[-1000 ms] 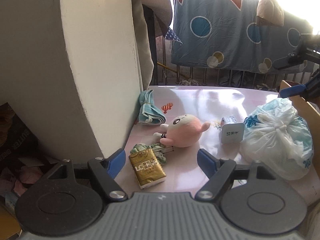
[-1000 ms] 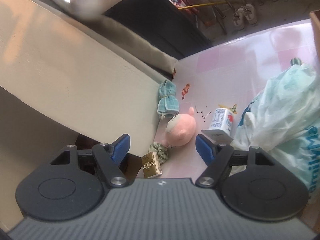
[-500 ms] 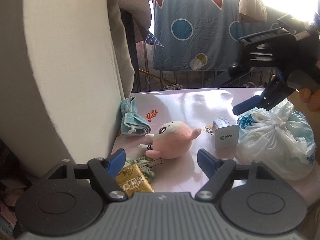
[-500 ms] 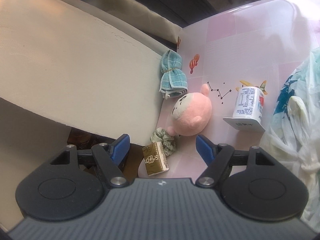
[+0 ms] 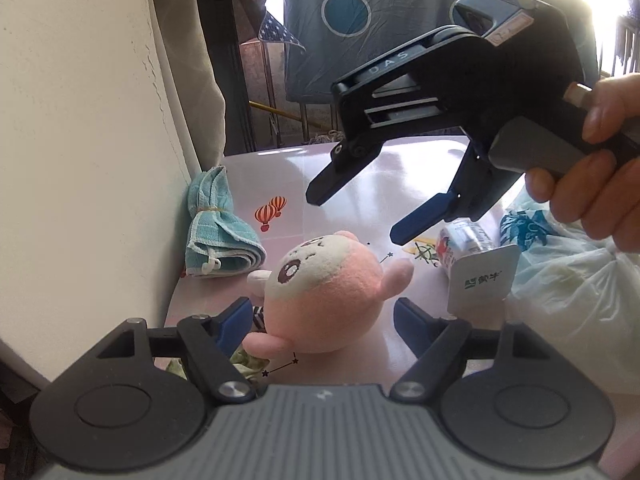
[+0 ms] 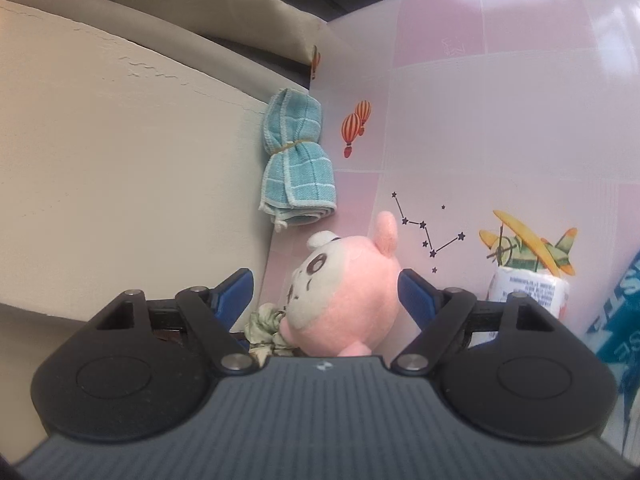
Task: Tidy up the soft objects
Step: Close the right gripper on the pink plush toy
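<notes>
in the left wrist view nothing looks sorted yet: the pink plush toy (image 5: 324,292), the folded teal towel (image 5: 218,226) and a crumpled green cloth (image 5: 244,360) all lie loose along the counter (image 5: 372,184) edge by the wall, with the milk carton (image 5: 474,268) and plastic bag (image 5: 576,280) toward the opposite edge, and the left gripper (image 5: 322,322) stands released with the plush between its fingers (image 5: 234,320), unpinched, while the right gripper (image 5: 356,216) hovers released above it. in the right wrist view the right gripper's jaws have just been opening and its fingers (image 6: 416,294) straddle the plush without pressing it, the right one at its side, the towel lying beyond toward the far edge, so i judge the first pickup is still to come.
</notes>
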